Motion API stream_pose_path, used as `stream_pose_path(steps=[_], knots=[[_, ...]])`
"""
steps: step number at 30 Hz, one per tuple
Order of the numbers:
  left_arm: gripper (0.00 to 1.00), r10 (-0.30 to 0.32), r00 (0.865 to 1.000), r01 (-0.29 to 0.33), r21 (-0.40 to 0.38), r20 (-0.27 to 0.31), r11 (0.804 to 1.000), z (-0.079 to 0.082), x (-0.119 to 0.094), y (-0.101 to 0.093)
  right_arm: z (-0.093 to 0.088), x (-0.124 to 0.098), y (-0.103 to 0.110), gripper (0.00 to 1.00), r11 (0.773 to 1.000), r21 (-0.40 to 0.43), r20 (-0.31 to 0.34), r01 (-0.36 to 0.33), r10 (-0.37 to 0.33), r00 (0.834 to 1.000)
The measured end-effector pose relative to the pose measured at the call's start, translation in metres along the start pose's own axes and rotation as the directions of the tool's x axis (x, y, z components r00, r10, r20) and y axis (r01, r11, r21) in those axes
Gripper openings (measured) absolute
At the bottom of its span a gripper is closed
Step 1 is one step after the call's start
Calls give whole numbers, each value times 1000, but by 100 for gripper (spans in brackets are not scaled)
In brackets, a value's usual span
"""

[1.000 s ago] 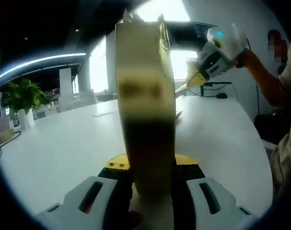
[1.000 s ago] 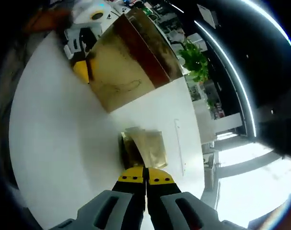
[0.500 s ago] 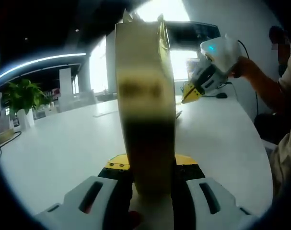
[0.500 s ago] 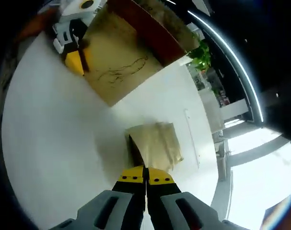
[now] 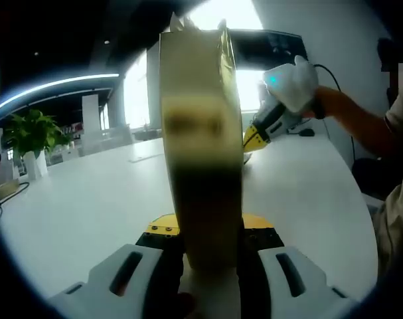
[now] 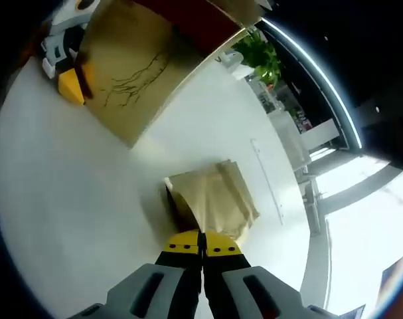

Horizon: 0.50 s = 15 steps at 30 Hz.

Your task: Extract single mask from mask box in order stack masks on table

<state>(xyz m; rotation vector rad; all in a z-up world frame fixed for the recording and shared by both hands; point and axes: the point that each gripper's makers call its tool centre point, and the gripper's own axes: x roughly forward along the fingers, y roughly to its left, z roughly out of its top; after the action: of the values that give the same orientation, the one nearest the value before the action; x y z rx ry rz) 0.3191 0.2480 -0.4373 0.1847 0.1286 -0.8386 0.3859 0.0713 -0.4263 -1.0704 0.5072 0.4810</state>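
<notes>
blocking left view, mask box (image 5: 201, 153), potted plant (image 5: 30, 136) beyond

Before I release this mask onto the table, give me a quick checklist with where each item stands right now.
1. Right gripper shut on the mask packet: ok, jaws closed on its near edge.
2. Packet down on the table: ok, it appears to lie flat on the white top, though contact under the jaws cannot be confirmed.
3. Left gripper shut on the mask box: ok, box held between its jaws.
4. Box apart from the packet: ok, bare table shows between them in the right gripper view.
5. Only one packet in the jaws: cannot tell, the layers are too blurred.
6. Other masks already stacked beneath: cannot tell.
</notes>
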Motion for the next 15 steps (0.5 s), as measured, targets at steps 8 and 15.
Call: stream_pose_path(steps=[8, 15], knots=[[21, 0, 1000, 0, 0, 0, 1000, 0, 0, -1, -6, 8, -3, 0, 989, 146, 7, 38, -40, 999], [21, 0, 1000, 0, 0, 0, 1000, 1, 0, -1, -8, 11, -2, 0, 975, 214, 1, 61, -63, 998]])
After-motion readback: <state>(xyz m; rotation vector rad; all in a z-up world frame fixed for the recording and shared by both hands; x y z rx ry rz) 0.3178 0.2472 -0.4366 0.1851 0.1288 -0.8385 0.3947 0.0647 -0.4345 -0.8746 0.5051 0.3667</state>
